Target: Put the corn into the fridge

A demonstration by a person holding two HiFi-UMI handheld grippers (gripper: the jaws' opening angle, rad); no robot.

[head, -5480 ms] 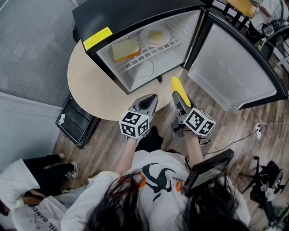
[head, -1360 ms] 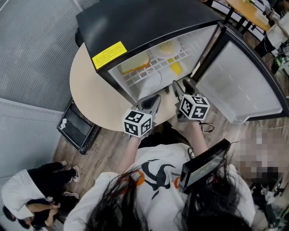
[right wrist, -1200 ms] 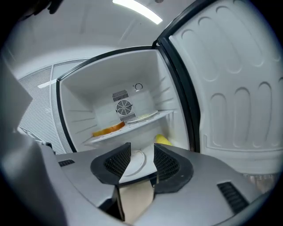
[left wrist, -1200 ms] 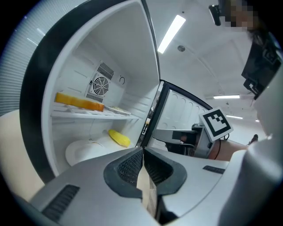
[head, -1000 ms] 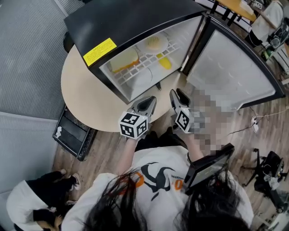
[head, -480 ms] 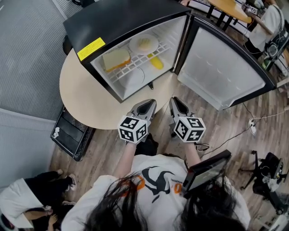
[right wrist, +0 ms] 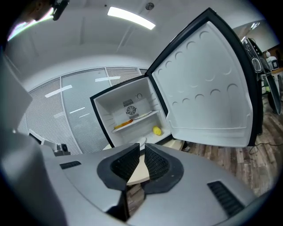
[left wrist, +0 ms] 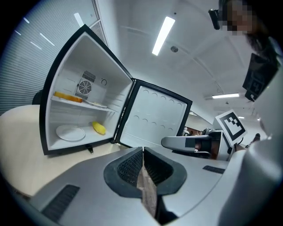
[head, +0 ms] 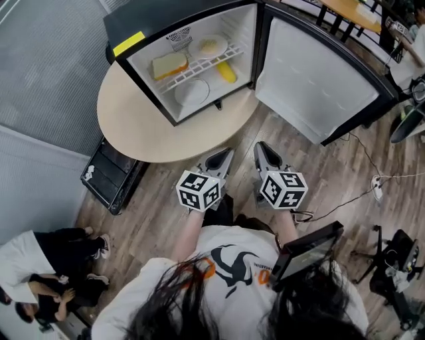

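Both grey plastic grippers, left [head: 226,154] and right [head: 261,147], hang over wood-plank flooring, ribbed black pads closed on nothing. Beyond, on the round beige table [head: 143,133], the oblong yellow corn [head: 226,72] lies at the right edge of the open black fridge's [head: 166,21] smooth white floor, beside a round plate [head: 193,91].

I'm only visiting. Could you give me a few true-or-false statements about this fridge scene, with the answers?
1. The door of the fridge stands open. True.
2. The corn lies on the upper wire shelf. False: it lies on the fridge's floor, beside a white plate.
3. The left gripper holds the corn. False: its jaws are together on nothing, well away from the fridge.
4. The fridge stands on a round table. True.
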